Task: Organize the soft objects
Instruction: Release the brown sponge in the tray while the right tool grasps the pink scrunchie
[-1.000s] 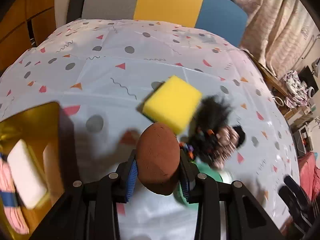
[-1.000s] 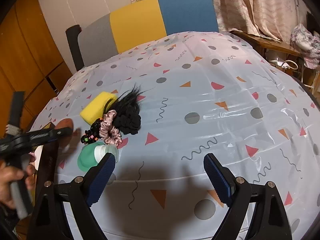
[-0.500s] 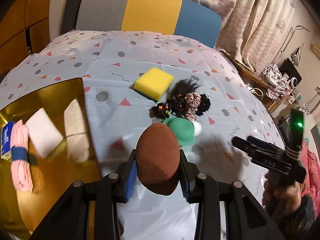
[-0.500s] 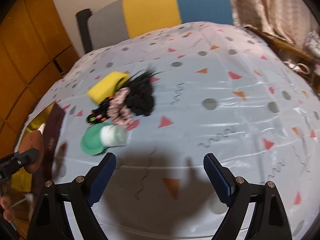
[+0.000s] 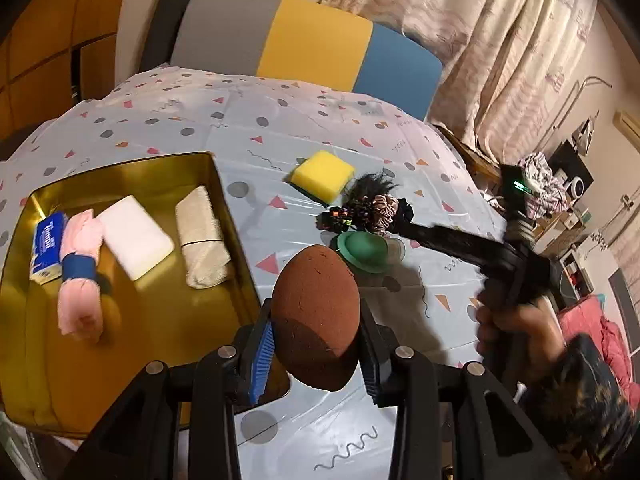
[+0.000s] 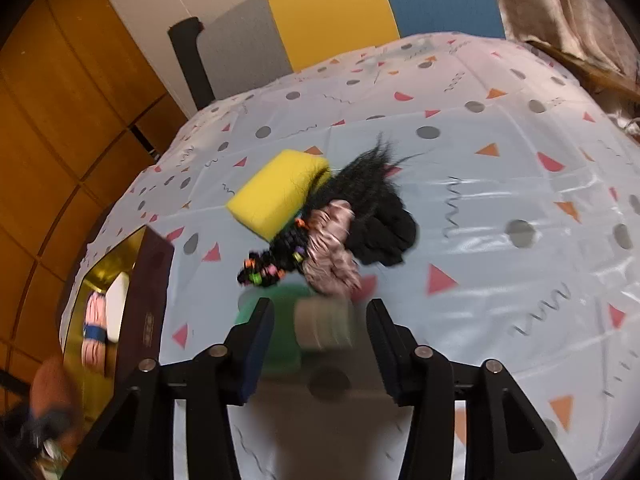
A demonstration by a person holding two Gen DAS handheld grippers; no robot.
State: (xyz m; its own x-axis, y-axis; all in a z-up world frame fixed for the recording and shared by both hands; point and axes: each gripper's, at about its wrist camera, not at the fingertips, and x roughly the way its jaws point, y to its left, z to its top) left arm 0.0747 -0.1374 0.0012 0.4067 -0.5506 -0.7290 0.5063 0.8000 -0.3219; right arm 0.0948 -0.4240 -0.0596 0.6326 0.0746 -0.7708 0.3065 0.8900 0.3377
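Observation:
My left gripper (image 5: 316, 314) is shut on a brown egg-shaped sponge (image 5: 316, 296), held above the near right corner of the gold tray (image 5: 132, 352). In the tray lie a blue tissue pack, a pink rolled cloth (image 5: 80, 276), a white sponge (image 5: 134, 236) and a beige roll (image 5: 202, 236). My right gripper (image 6: 320, 308) hangs over a green-and-clear round item (image 6: 316, 328). Its jaws are closing, with the item between them and gaps still showing at both pads. Behind it lie a pink scrunchie (image 6: 332, 252), black hair pieces (image 6: 376, 208), a beaded tie (image 6: 264, 270) and a yellow sponge (image 6: 280, 194).
A chair with a grey, yellow and blue back (image 5: 312, 40) stands behind the patterned tablecloth (image 5: 280, 128). Curtains (image 5: 500, 40) and cluttered shelves are on the right, wooden cabinets (image 6: 60, 100) on the left. A person's hand (image 5: 516, 332) holds the right gripper.
The left gripper carried the brown sponge back and left, so the tray now fills its left side. The right gripper moved in over the green item and its jaws narrowed.

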